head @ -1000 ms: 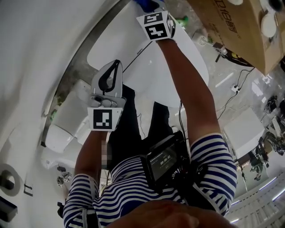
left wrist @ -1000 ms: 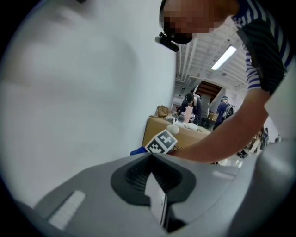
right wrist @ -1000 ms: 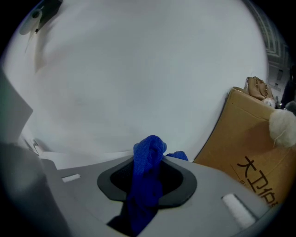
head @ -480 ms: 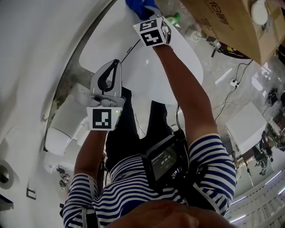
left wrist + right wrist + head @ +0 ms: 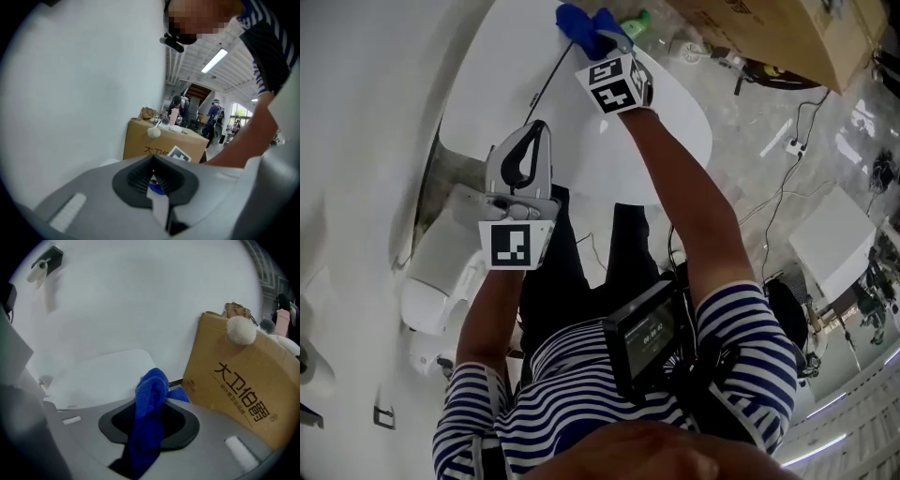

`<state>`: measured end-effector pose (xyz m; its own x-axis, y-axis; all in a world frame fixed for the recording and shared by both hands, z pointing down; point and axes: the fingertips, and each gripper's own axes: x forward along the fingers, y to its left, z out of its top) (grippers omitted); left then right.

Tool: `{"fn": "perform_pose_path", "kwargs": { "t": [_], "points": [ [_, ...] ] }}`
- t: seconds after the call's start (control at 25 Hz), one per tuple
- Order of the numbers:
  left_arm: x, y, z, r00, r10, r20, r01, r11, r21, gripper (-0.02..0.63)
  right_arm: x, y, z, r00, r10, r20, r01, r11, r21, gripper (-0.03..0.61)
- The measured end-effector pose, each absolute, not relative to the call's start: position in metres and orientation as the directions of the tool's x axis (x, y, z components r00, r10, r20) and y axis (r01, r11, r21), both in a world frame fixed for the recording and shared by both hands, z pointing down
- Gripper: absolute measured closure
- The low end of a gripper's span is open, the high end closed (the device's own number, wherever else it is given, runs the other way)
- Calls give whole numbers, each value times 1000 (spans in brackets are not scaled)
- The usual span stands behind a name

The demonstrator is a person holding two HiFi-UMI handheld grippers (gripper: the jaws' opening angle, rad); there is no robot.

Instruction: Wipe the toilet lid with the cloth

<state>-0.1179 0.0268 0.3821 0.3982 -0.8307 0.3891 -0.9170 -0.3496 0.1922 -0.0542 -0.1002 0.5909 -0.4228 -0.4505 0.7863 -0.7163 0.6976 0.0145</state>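
Head view: right gripper (image 5: 605, 47) clenched on the blue cloth (image 5: 579, 23), which bunches out just ahead of its jaws over the far part of the white toilet lid (image 5: 516, 89). Left gripper (image 5: 541, 128) sits behind and left of it, tips together.

Left gripper view: left gripper (image 5: 152, 161) jaws closed, nothing held; cardboard box (image 5: 154, 143) ahead.

Right gripper view: cloth (image 5: 151, 390) pinched between the right gripper's (image 5: 149, 420) jaws, toilet lid (image 5: 98, 376) ahead-left, cardboard box (image 5: 234, 385) just right.
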Motion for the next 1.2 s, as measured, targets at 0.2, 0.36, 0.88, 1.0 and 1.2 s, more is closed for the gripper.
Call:
{"fn": "perform_pose_path", "kwargs": {
  "t": [0.2, 0.36, 0.88, 1.0, 1.2],
  "points": [
    [-71, 27, 382, 447, -803, 395, -894, -404, 193, 612, -2, -79, 595, -402, -451, 797, -748, 664, -2, 463],
    [-28, 30, 380, 495, -775, 393, -869, -455, 197, 612, 46, -61, 596, -378, -459, 804, -781, 624, -11, 463],
    [113, 60, 381, 624, -676, 393, -775, -600, 198, 612, 191, 12, 606, -314, -484, 817, -863, 504, -33, 463],
    [146, 65, 379, 653, -650, 389, -749, -631, 202, 612, 223, 30, 608, -298, -483, 823, -880, 474, -40, 463],
    [189, 75, 371, 688, -620, 378, -714, -673, 195, 612, 269, 59, 608, -268, -482, 834, -902, 429, -41, 463]
  ]
}}
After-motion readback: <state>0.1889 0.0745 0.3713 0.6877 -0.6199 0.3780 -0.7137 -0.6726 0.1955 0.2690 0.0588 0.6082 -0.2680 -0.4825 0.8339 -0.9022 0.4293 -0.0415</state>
